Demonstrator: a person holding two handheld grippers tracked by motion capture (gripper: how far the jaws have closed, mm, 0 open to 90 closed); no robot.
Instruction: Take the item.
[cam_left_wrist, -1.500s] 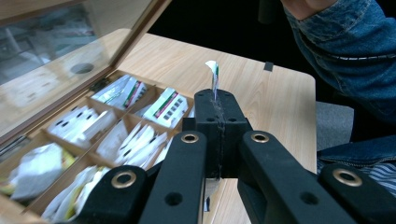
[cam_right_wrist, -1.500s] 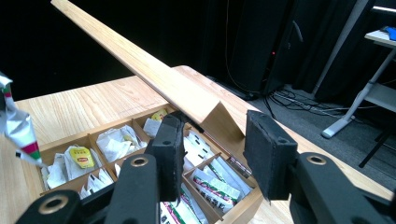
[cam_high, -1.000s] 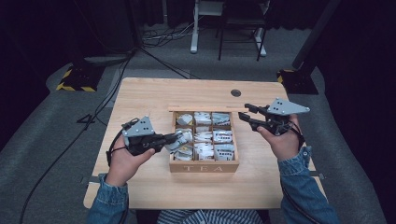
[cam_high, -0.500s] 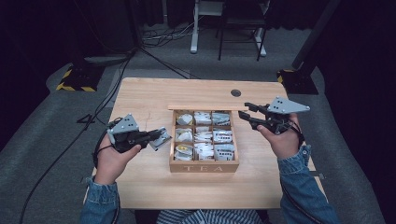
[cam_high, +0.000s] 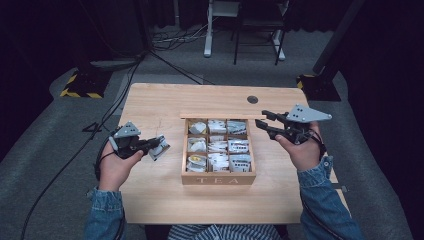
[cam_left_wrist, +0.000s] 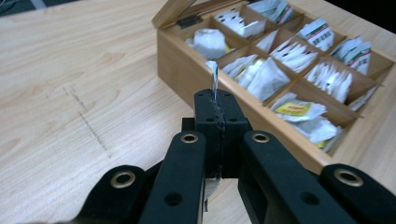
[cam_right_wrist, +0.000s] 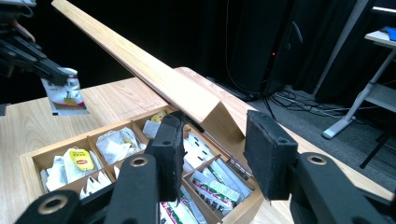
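A wooden tea box (cam_high: 217, 177) marked TEA sits mid-table, its lid (cam_high: 220, 116) standing up at the back. Its compartments hold several white tea packets. My left gripper (cam_high: 157, 145) hovers left of the box, shut on a tea packet (cam_high: 161, 149). In the left gripper view the packet's edge (cam_left_wrist: 214, 77) sticks up from the shut jaws (cam_left_wrist: 217, 105), with the box (cam_left_wrist: 187, 74) ahead. My right gripper (cam_high: 263, 121) hangs at the box's back right corner with its jaws apart. In the right gripper view (cam_right_wrist: 215, 123) the lid's end (cam_right_wrist: 205, 109) lies just beyond the pads, and I cannot tell whether it touches them.
The light wooden table (cam_high: 150, 110) has a round cable hole (cam_high: 252, 99) near its far edge. Bare tabletop lies left of the box under the left hand. Cables (cam_high: 125, 90) run across the grey floor, and a desk frame (cam_high: 240, 30) stands behind.
The left hand has moved left and slightly down, away from the box, carrying the tea packet. The right hand has stayed where it was.
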